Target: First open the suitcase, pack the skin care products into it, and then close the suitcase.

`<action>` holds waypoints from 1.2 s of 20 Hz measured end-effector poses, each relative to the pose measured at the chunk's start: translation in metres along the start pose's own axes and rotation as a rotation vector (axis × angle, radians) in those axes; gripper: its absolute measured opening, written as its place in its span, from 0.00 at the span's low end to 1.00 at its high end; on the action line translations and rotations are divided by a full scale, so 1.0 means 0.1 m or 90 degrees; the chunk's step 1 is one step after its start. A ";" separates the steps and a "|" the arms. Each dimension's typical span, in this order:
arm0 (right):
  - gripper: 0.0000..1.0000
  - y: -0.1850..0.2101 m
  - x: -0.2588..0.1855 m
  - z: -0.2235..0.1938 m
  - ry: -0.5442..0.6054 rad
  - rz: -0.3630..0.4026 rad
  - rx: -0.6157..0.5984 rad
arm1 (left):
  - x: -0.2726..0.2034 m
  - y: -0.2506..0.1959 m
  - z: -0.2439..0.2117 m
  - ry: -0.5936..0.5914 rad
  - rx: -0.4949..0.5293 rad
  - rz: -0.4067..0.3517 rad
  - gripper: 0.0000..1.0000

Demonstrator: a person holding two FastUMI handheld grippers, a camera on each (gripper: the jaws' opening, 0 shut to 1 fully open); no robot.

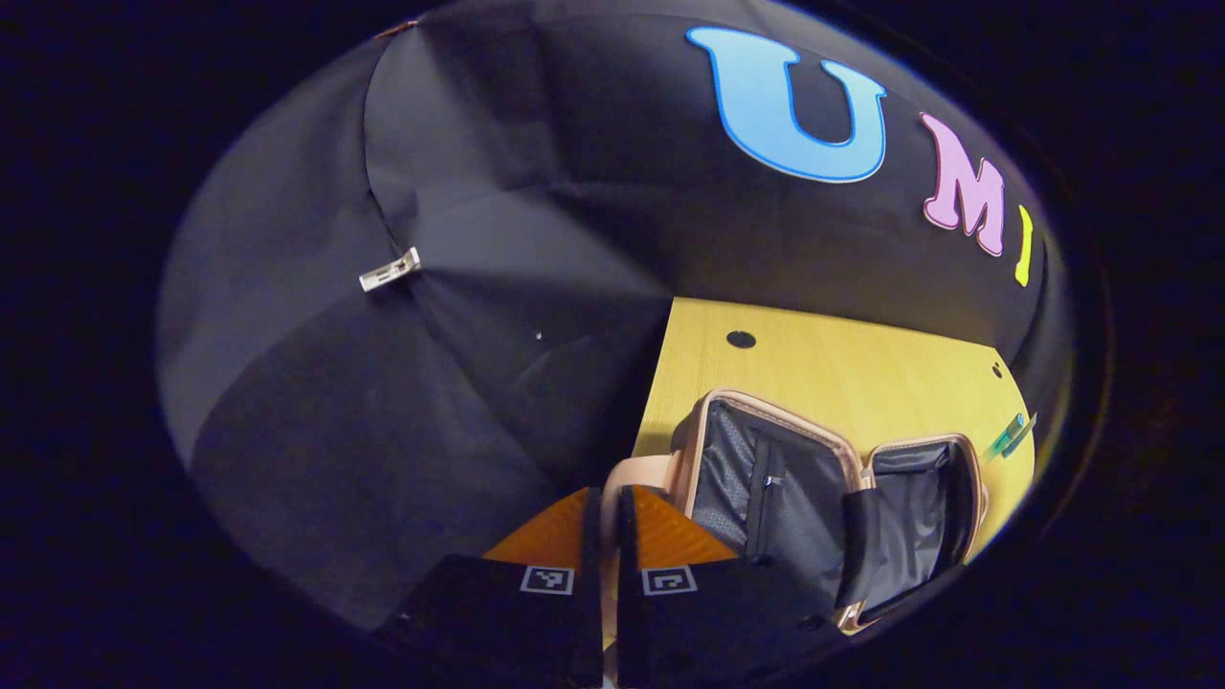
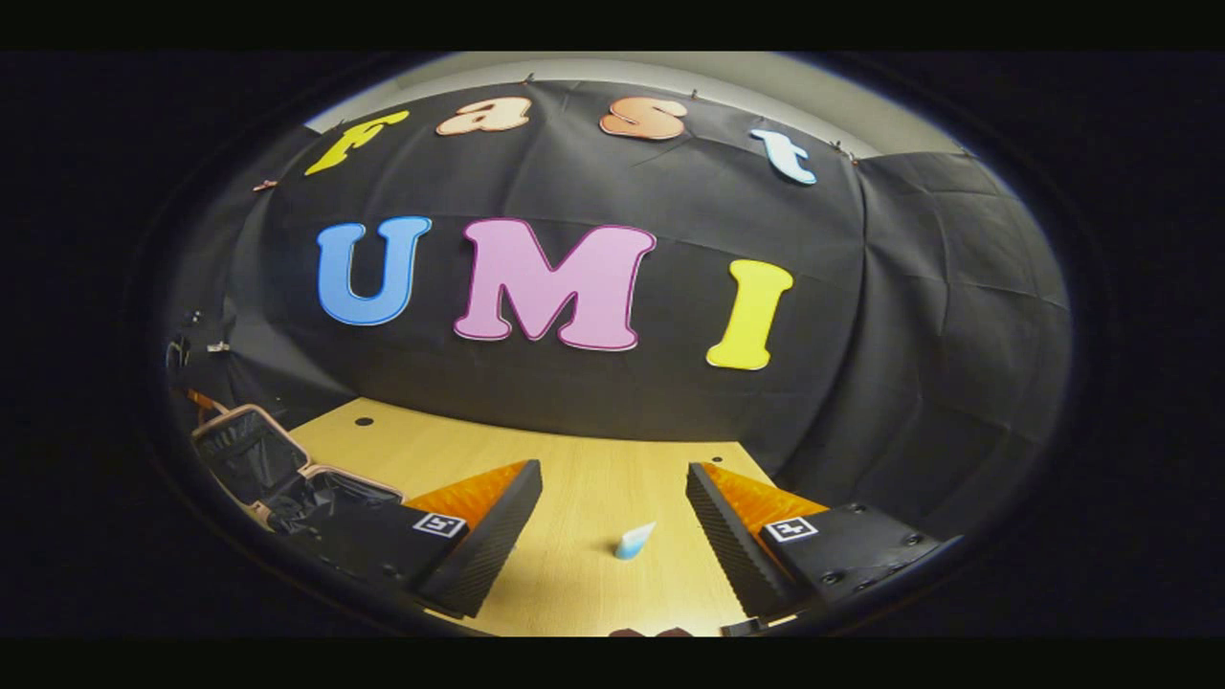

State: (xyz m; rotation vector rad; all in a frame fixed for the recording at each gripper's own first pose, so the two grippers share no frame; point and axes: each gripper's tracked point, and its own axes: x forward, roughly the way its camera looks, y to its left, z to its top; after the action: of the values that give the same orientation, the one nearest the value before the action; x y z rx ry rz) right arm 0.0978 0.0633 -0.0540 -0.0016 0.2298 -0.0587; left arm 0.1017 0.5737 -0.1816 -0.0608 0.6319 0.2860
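Left fingers (image 1: pixel 589 545) pinched together, right fingers (image 2: pixel 713 517) spread, above pale wooden table (image 2: pixel 584 478) against black cloth wall (image 2: pixel 909 335).

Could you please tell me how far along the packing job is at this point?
Done: the suitcase lies open on the table. In hand: the open right gripper is lined up on a small tube, not yet gripped. The left gripper looks shut by the suitcase edge. Left: packing the tube and closing the suitcase.
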 end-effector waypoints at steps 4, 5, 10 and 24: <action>0.97 0.02 -0.07 0.01 0.006 -0.018 -0.010 | 0.30 0.01 -0.35 0.059 -0.017 0.029 0.14; 0.96 0.03 -0.09 0.00 0.007 -0.021 -0.011 | 0.31 0.05 -0.33 0.052 0.000 0.038 0.17; 0.96 0.14 -0.17 -0.08 0.015 -0.021 -0.010 | 0.25 -0.13 -0.14 0.000 0.019 -0.012 0.39; 0.96 0.25 -0.38 -0.15 -0.012 -0.005 -0.002 | -1.53 -2.81 0.75 -0.301 0.081 -0.276 0.95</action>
State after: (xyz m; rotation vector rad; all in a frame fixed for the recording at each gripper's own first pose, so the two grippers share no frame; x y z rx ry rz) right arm 0.0590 0.0910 -0.0602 -0.0065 0.2103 -0.0662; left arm 0.1060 0.2771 -0.0394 -0.0053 0.1543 -0.1597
